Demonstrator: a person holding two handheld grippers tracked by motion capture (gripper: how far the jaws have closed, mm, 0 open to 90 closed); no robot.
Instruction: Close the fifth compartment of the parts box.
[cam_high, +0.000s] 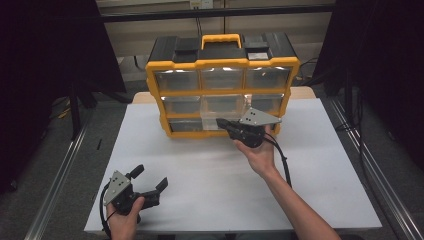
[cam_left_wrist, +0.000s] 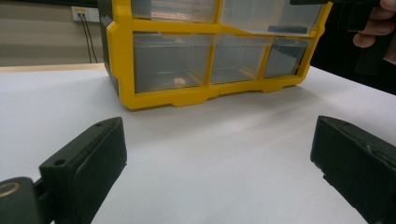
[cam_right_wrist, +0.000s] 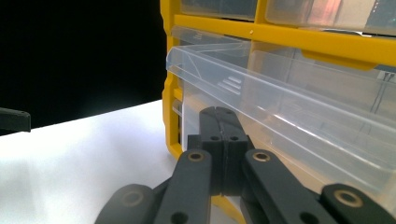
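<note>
A yellow and black organizer (cam_high: 222, 64) with clear drawers stands at the back of the white table (cam_high: 215, 185). Its bottom middle drawer (cam_high: 211, 120) is slid part way out. My right gripper (cam_high: 221, 122) is shut, its tips against that drawer's front. In the right gripper view the shut jaws sit just under the clear drawer's rim (cam_right_wrist: 280, 105), and I cannot tell if they pinch anything. My left gripper (cam_high: 149, 178) rests open near the table's front left corner with nothing between its jaws. The left gripper (cam_left_wrist: 219, 163) faces the organizer (cam_left_wrist: 122, 60) from a distance.
A small pale item (cam_left_wrist: 180, 81) lies in the organizer's bottom left drawer. The right hand (cam_left_wrist: 373, 28) and its gripper show at the top right of the left gripper view. A cable (cam_high: 285, 165) trails from the right gripper. Dark curtains flank the table.
</note>
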